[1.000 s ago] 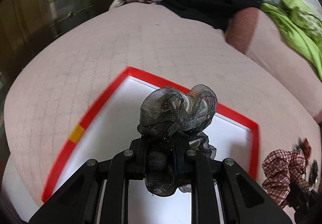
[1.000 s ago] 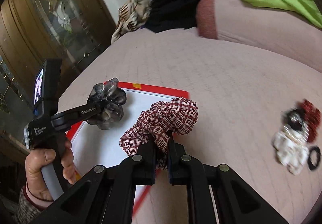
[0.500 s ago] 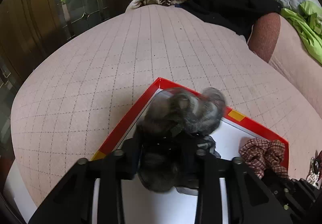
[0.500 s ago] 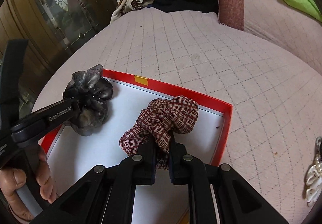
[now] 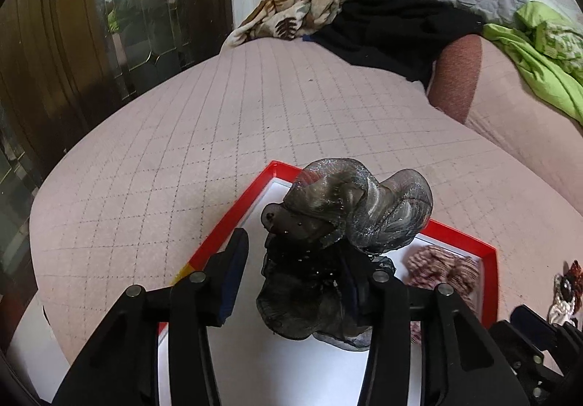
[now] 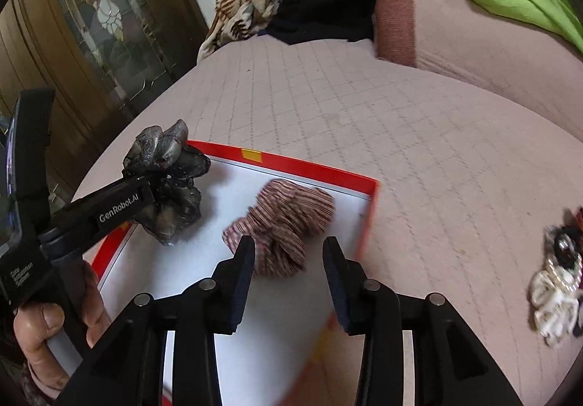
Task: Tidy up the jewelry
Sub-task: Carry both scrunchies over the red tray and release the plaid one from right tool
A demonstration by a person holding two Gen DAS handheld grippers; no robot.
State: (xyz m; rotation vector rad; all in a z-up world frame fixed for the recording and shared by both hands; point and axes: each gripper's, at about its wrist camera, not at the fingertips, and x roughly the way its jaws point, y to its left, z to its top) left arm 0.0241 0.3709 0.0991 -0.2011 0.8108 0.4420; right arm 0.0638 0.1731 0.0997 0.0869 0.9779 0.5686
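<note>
Lying on the white floor of the red-rimmed tray [image 6: 313, 171], the plaid scrunchie [image 6: 286, 223] sits before the spread right gripper [image 6: 288, 282]. Left of it, the left gripper [image 5: 302, 282], also spread, has the grey organza scrunchie [image 5: 342, 238] against one finger. More hair ties [image 6: 557, 282] crowd the quilted pink bed [image 6: 419, 136] at right.

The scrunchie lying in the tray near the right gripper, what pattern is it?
Dark red and white checks. The scrunchie shows best in the right wrist view.

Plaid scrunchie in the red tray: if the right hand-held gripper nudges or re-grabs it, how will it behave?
The plaid scrunchie is gathered fabric, so it would likely squash and flop rather than hold its shape. It looks light and may drag across the red tray when pushed. Lying slumped and flat, it seems unlikely to roll.
</note>
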